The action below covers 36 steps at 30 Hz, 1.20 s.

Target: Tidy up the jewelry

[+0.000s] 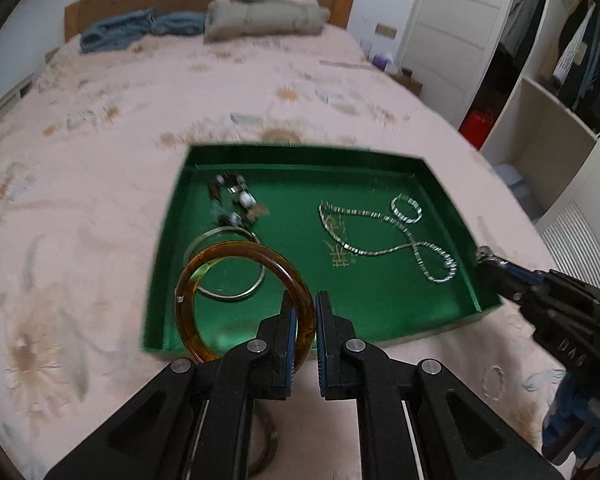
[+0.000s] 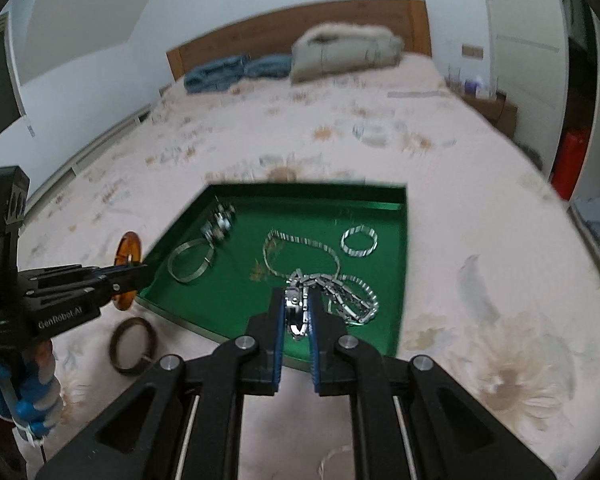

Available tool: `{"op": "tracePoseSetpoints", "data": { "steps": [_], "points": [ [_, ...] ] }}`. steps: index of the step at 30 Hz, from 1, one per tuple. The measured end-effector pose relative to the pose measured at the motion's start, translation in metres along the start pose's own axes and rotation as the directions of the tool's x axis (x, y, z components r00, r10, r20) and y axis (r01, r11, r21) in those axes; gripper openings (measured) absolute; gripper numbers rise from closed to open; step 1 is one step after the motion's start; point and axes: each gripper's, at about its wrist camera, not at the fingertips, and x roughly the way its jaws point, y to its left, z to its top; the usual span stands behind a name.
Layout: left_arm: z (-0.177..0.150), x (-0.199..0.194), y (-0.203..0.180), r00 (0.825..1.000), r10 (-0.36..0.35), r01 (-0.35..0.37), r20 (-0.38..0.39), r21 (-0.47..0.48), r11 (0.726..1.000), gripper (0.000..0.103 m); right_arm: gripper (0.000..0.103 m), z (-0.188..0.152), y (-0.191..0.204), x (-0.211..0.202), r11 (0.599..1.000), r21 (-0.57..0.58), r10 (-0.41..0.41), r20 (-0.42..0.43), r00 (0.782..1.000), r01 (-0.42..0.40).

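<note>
Several pieces already lie in the green tray (image 1: 452,200). Left gripper (image 1: 305,320) jaws clench an amber bangle (image 1: 204,268), right gripper (image 2: 296,320) jaws a silver link bracelet (image 2: 300,284), both above it; a dark bangle (image 2: 134,346) remains on the bed beside it.

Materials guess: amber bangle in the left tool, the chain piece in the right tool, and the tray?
Amber bangle: looks like translucent resin or plastic, glossy; the green shows through it. Chain piece: polished silver-toned metal links with bright highlights; which alloy is unclear. Green tray: thin, straight folded walls with a satin sheen, probably coated card or sheet metal; can't tell which.
</note>
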Motion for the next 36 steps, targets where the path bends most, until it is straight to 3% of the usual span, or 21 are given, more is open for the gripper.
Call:
{"op": "tracePoseSetpoints", "data": {
  "steps": [9,22,26,27,36],
  "points": [
    [0.004,0.045,-0.001,0.999,0.027,-0.026,-0.044,0.016,1.000,0.009,0.010,-0.008,-0.017,0.067,0.999,0.008,-0.037,-0.100,0.994,0.038],
    [0.005,0.057,0.006,0.997,0.014,-0.015,-0.078,-0.013,1.000,0.013,0.015,-0.005,-0.011,0.081,0.997,-0.050,-0.069,-0.130,0.989,0.063],
    [0.006,0.041,0.007,0.998,0.008,-0.009,-0.061,-0.009,1.000,0.033,0.032,-0.003,-0.006,0.078,0.996,-0.061,-0.076,-0.146,0.986,0.068],
    [0.006,0.035,0.007,0.999,0.012,-0.012,-0.053,-0.006,1.000,0.033,0.036,-0.002,-0.006,0.074,0.996,-0.059,-0.079,-0.146,0.986,0.071],
    [0.013,-0.059,0.008,0.997,0.043,-0.044,0.058,0.011,0.999,0.041,0.037,0.010,-0.002,0.006,0.996,-0.043,-0.081,-0.075,0.994,0.077]
  ]
}}
